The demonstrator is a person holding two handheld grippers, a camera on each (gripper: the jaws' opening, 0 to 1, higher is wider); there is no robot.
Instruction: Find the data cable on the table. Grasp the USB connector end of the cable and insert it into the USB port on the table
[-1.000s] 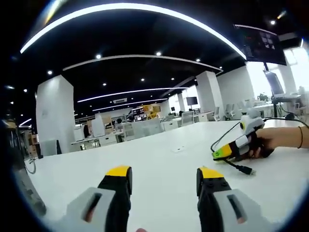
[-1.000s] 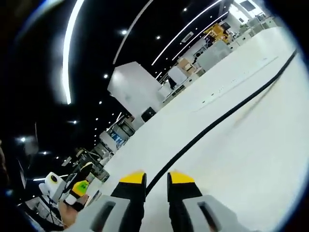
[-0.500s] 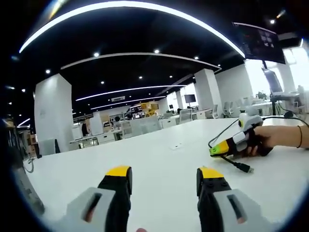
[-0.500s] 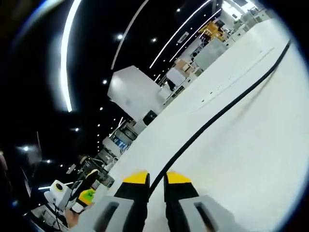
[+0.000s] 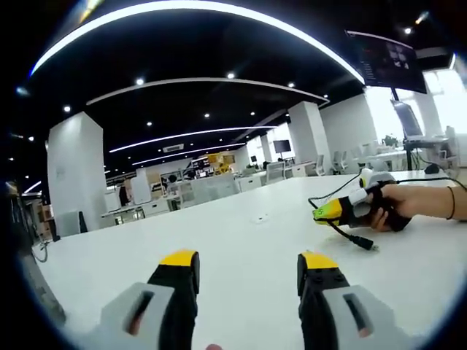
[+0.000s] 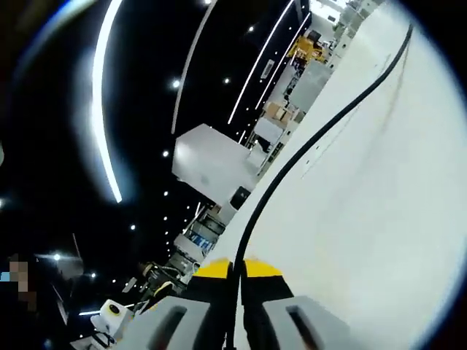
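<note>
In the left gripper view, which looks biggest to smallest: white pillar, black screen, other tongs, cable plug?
1. White pillar
2. Black screen and right tongs, too alike to rank
3. Cable plug

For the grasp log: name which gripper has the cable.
The right gripper, jaws pinched on the black data cable; the left gripper's jaws stand wide apart, empty.

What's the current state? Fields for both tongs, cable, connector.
left tongs: open, holding nothing, low over the white table
right tongs: shut on the cable, held by a hand
cable: runs forward from the right tongs across the table
connector: hangs free on a short tail past the grip, close to the tabletop
</note>
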